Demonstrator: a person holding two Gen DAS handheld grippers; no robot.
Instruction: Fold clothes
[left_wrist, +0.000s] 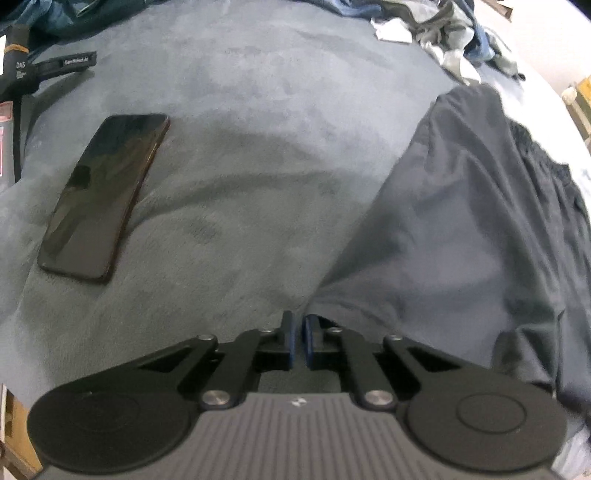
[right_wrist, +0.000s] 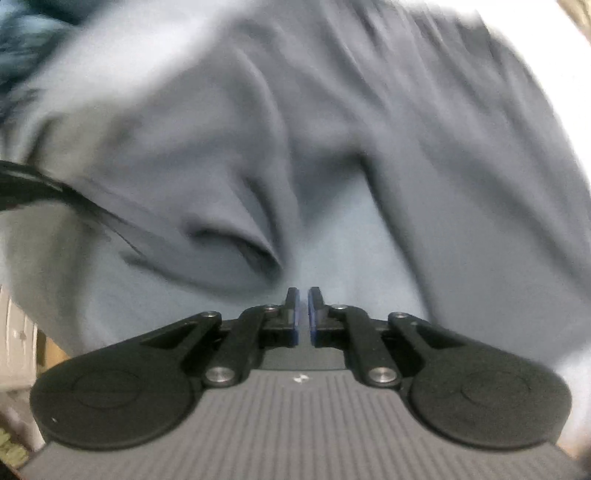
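Two grippers, one garment. Broad grey-blue blanket (left_wrist: 240, 129) of a bed underneath, dark grey garment (left_wrist: 461, 221) spread on it toward the right of the left wrist view and filling most of the blurred right wrist view (right_wrist: 369, 147), rumpled into deep creases. Heap of other clothes (left_wrist: 443, 33) at the far edge, well apart. Black phone (left_wrist: 103, 195) flat on the blanket, left of the garment and clear of it. Left gripper (left_wrist: 298, 325) with pads pressed nearly together at the garment's near corner; whether an edge of cloth is pinched there cannot be told. Right gripper (right_wrist: 303, 299) likewise drawn together over the cloth, nothing plainly between the pads.

Probably early going: garment not yet flat. Best done by making sure of a true pinch on each edge before lifting, keeping both holds level, pulling the cloth taut to shed the creases, and steering the fold away from the phone.
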